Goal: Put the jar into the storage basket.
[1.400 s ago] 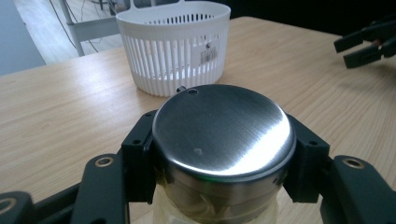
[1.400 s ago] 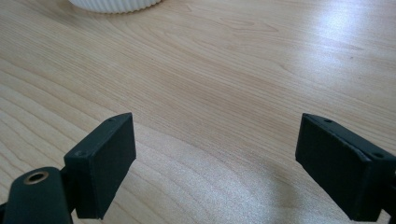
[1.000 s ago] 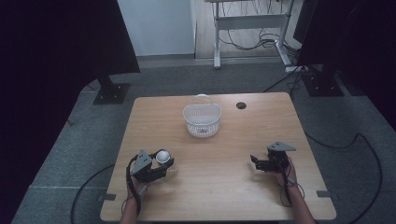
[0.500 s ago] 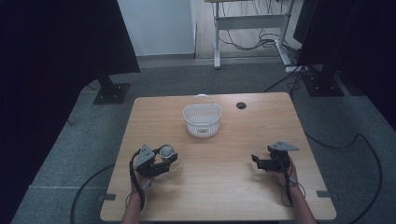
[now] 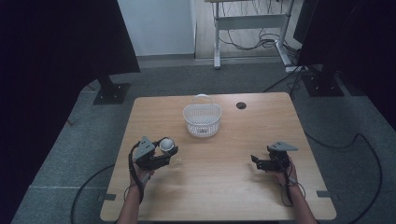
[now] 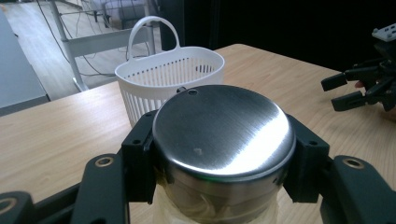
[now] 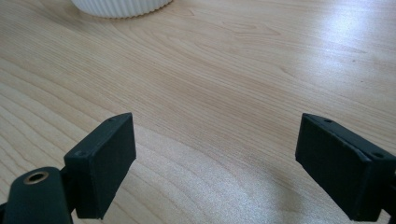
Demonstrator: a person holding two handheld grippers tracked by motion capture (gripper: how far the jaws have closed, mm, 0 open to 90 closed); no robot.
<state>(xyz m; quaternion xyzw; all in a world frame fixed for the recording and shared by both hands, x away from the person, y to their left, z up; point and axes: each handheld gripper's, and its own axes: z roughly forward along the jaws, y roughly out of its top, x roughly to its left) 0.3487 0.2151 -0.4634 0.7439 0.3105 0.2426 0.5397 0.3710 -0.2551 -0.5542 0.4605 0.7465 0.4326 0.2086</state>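
Note:
A small clear jar with a brushed metal lid point(image 6: 223, 129) sits between my left gripper's point(image 6: 219, 156) black jaws, which are shut on it just below the lid. In the high view the jar point(image 5: 166, 143) and left gripper point(image 5: 170, 153) hang a little above the table's left half, in front of and left of the white slotted basket point(image 5: 201, 119). The basket point(image 6: 168, 77), handle upright, stands just beyond the jar. My right gripper point(image 5: 256, 162) rests low over the table's right side, open, with bare wood between its jaws point(image 7: 217, 158).
The wooden table point(image 5: 224, 191) has a round cable hole point(image 5: 241, 105) at its back edge. The basket's base point(image 7: 121, 5) shows at the top of the right gripper view. The right gripper point(image 6: 343, 91) shows far off in the left gripper view. Grey floor and dark stands surround the table.
My left gripper has lifted the jar off the table and carried it slightly toward the basket. The right gripper has stayed in place.

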